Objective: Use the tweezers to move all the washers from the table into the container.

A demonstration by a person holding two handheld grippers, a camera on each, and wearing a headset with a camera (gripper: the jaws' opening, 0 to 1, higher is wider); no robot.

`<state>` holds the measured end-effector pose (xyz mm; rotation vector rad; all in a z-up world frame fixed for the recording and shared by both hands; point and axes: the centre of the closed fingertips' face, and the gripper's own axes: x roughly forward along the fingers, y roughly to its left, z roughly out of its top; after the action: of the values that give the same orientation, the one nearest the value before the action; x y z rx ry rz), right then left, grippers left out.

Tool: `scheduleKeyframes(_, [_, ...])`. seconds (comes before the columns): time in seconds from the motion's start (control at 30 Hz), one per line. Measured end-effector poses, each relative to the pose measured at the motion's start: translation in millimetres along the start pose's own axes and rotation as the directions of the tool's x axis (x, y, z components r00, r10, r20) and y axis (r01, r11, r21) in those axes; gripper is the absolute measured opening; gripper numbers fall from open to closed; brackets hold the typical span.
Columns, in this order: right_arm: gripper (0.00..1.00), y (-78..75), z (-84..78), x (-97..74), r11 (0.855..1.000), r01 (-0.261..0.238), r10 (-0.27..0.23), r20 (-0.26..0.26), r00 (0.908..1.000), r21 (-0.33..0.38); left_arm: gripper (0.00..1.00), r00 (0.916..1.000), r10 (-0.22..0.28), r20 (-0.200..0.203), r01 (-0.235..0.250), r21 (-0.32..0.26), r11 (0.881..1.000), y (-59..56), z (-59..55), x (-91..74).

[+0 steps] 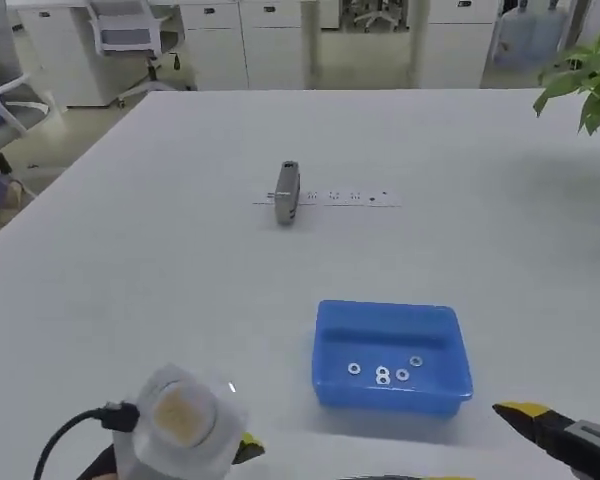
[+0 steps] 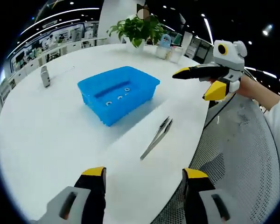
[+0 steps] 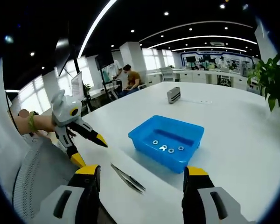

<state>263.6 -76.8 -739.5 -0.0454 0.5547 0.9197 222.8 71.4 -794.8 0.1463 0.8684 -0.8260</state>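
Washers [image 3: 163, 148] in blue container [image 3: 158, 157], tweezers [image 3: 128, 178] nearby

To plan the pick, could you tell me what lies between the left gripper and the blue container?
The tweezers lie on the table between the left gripper and the blue container, touching neither, as the left gripper view shows.

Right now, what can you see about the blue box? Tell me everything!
The box is bright blue, plastic-looking and rectangular, with rounded corners, low walls and an open top. It sits flat on the white table, toward the near edge. A few small silvery washers lie loose on its floor. The tweezers lie beside it, apart. The left gripper and right gripper hang open, clear of it.
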Motion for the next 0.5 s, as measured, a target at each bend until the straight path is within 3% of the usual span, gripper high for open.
scheduleKeyframes(0.07, [0.69, -4.6, 3.2, -3.6, 0.999, 0.016, -0.016, 0.009, 0.9998, -0.033, 0.82, 0.9965, 0.052, 0.066, -0.05, -0.028, 0.998, 5.7, 6.6, -11.8])
scheduleKeyframes(0.13, [0.7, -9.0, 5.6, -7.4, 0.999, 0.027, -0.026, 0.011, 0.9996, -0.045, 0.87, 0.9831, 0.115, 0.143, -0.106, -0.07, 0.992, 12.2, 15.0, -26.9])
scheduleKeyframes(0.2, [0.74, -13.4, 9.7, -11.6, 0.997, 0.041, -0.039, 0.023, 0.999, -0.058, 0.9, 0.9575, 0.168, 0.234, -0.142, -0.124, 0.982, 17.7, 26.1, -42.6])
scheduleKeyframes(0.23, [0.76, -15.2, 11.4, -13.4, 0.997, 0.047, -0.045, 0.028, 0.9986, -0.061, 0.92, 0.9354, 0.197, 0.294, -0.154, -0.163, 0.975, 20.2, 34.5, -52.7])
scheduleKeyframes(0.3, [0.79, -21.0, 18.2, -18.3, 0.995, 0.075, -0.071, 0.061, 0.9956, -0.06, 0.94, 0.8983, 0.23, 0.375, -0.161, -0.206, 0.965, 23.0, 46.6, -66.6])
scheduleKeyframes(0.33, [0.8, -25.3, 23.9, -21.8, 0.993, 0.101, -0.095, 0.092, 0.9913, -0.061, 0.94, 0.8679, 0.249, 0.43, -0.161, -0.23, 0.96, 24.1, 55.0, -77.2])
scheduleKeyframes(0.4, [0.82, -28.1, 29.9, -27.3, 0.99, 0.129, -0.121, 0.124, 0.9848, -0.057, 0.94, 0.834, 0.256, 0.489, -0.161, -0.227, 0.96, 22.4, 64.1, -91.3])
scheduleKeyframes(0.47, [0.87, -31.6, 34.0, -31.3, 0.986, 0.159, -0.15, 0.149, 0.9774, -0.05, 0.95, 0.8122, 0.278, 0.513, -0.188, -0.221, 0.957, 22.2, 68.0, -101.2])
scheduleKeyframes(0.5, [0.89, -35.0, 37.9, -35.2, 0.982, 0.185, -0.175, 0.176, 0.9687, -0.041, 0.96, 0.8016, 0.288, 0.524, -0.198, -0.223, 0.955, 22.3, 69.9, -104.9])
